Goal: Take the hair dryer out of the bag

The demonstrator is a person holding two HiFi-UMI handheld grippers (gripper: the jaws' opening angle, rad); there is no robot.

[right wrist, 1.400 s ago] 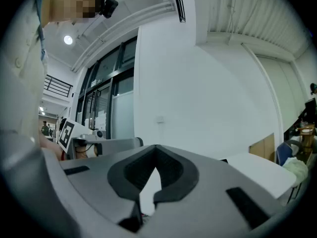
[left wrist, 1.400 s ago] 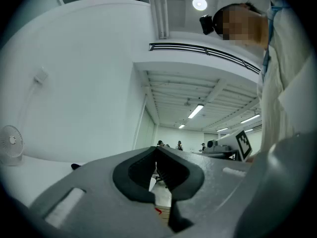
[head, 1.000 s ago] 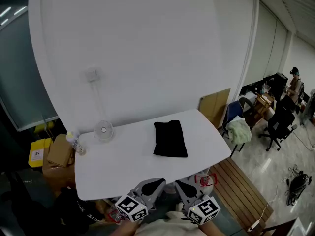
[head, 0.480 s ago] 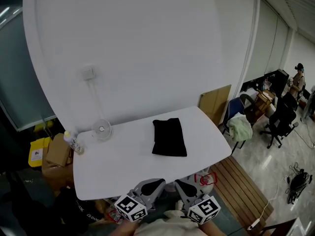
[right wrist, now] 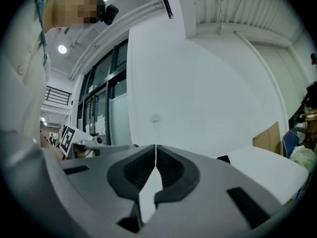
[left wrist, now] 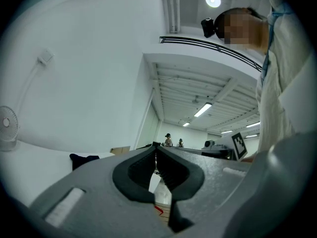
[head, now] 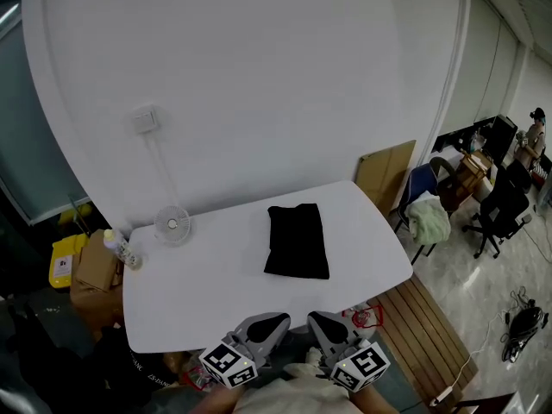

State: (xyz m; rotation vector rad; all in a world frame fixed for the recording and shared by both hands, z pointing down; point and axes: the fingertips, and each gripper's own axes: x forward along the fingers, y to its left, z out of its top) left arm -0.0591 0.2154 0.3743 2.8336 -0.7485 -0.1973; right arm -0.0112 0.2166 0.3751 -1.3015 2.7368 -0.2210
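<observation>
A black bag [head: 297, 241] lies flat on the white table [head: 207, 291], right of its middle; no hair dryer shows outside it. Both grippers hang below the table's near edge, apart from the bag. My left gripper [head: 274, 324] is shut and empty, its marker cube at the lower left. My right gripper [head: 317, 323] is shut and empty beside it. In the left gripper view my left gripper [left wrist: 156, 145] has its jaws closed tip to tip, and the bag [left wrist: 84, 159] is a small dark shape far off. In the right gripper view my right gripper [right wrist: 155, 147] is closed too.
A small white fan [head: 172, 225] and a bottle [head: 118, 247] stand at the table's far left. Cardboard boxes [head: 93, 266] and a yellow bin [head: 63, 267] sit on the floor at left. A wooden bench [head: 431, 335] and office chairs [head: 500, 210] are at right.
The head view has shifted: table and bag sit slightly lower and further right in frame. Both grippers stay shut at the bottom edge.
</observation>
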